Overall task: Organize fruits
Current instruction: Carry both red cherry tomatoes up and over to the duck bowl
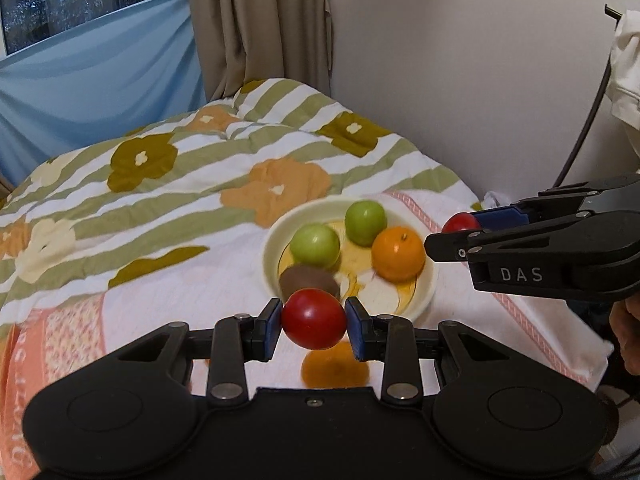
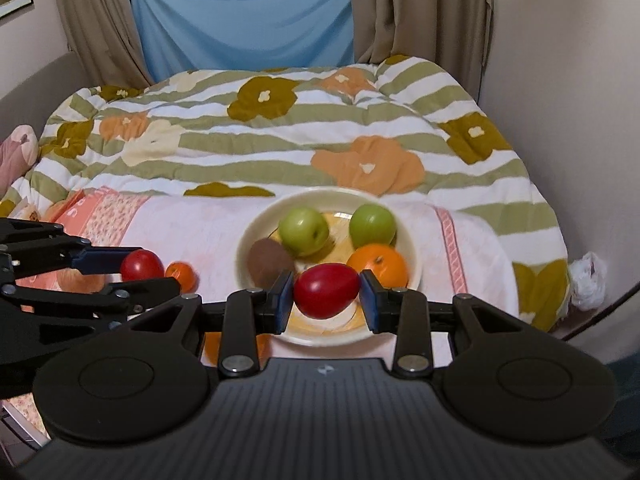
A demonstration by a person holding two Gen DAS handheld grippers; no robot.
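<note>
My left gripper [image 1: 314, 324] and right gripper [image 2: 326, 296] each clamp a red fruit; I should lower both gently into the far bowl [image 2: 414, 248].

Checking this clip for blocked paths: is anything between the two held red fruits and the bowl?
Nothing visible blocks either. The left gripper holds a round red fruit and the right gripper an oval red fruit, both lifted near the bowl. The bowl's near part looks bare.
</note>
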